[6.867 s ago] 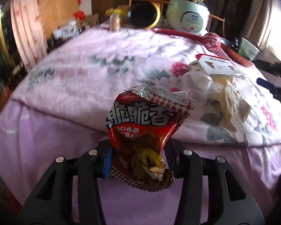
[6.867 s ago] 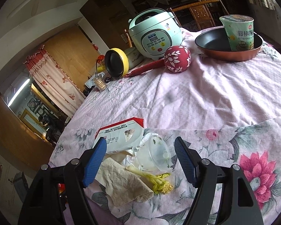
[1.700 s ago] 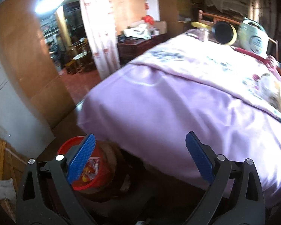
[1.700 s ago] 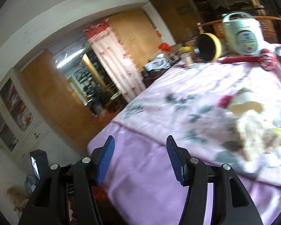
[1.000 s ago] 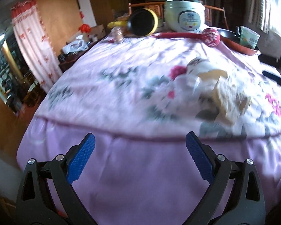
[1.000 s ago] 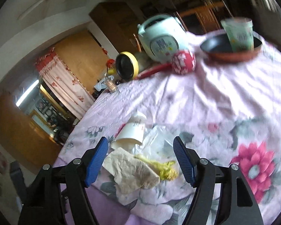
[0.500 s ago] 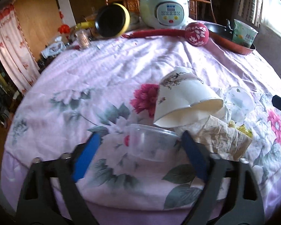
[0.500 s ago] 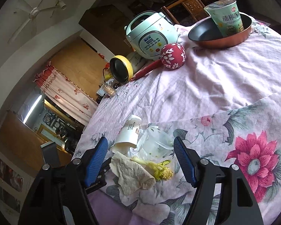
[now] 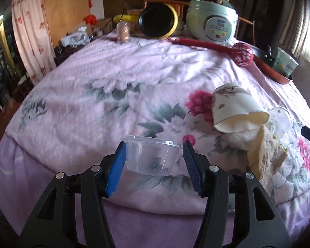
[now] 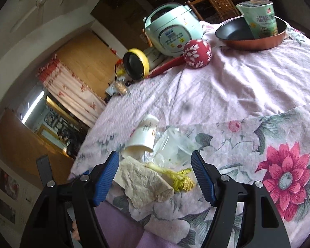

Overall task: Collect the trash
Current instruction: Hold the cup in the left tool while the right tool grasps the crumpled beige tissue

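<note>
My left gripper (image 9: pixel 153 162) is shut on a clear plastic cup (image 9: pixel 149 158), its blue pads against the cup's sides, near the front edge of the flowered pink tablecloth (image 9: pixel 113 86). A tipped white paper cup (image 9: pixel 235 109), a crumpled brown napkin (image 9: pixel 264 155) and a clear lid (image 9: pixel 278 119) lie to the right. My right gripper (image 10: pixel 156 176) is open and empty, over the napkin (image 10: pixel 142 181), yellow-green vegetable scraps (image 10: pixel 177 177), a clear container (image 10: pixel 175 144) and the paper cup (image 10: pixel 143 134).
At the table's far side stand a mint rice cooker (image 9: pixel 212 23), a yellow-rimmed pan (image 9: pixel 158 21), a red floral ball on a red handle (image 9: pixel 241 54) and a copper pan holding a noodle cup (image 10: pixel 258 20). A curtain (image 9: pixel 29 35) hangs at the left.
My left gripper has closed on the clear plastic cup and drawn it left, away from the trash pile. The right gripper stays open over the pile, slightly closer.
</note>
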A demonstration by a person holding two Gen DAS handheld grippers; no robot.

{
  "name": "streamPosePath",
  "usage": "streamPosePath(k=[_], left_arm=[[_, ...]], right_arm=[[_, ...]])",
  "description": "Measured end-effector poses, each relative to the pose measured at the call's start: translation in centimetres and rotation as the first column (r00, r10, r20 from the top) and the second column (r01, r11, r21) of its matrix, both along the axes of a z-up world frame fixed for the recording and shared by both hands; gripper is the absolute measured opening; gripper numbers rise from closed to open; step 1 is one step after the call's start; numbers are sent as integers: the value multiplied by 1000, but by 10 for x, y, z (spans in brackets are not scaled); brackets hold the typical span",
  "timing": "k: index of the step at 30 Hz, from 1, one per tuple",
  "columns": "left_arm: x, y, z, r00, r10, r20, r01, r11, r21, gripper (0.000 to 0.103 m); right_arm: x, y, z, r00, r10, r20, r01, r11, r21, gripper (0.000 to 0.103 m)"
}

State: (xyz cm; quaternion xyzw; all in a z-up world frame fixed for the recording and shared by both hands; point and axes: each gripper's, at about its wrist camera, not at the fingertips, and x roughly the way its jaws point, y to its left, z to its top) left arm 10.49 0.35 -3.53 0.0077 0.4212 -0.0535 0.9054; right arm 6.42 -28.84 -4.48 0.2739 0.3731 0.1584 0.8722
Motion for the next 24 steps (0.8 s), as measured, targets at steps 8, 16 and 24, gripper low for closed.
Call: streamPosePath(k=[8,16,24], left_arm=[[-10,-4,6,998,11,66,-13,999,30,56],[-15,-5,8,996,-2,85,0,999,33,56],[-13,2,7,998,-12,66,13,1000,-22,56]], right_arm=[[4,63,-10,982,174,-68,-186,952,-245,62],[3,97,-24,978,193,-75,-206,864,-459,5],[-25,50,28,959,209,192,-183,972,-146,4]])
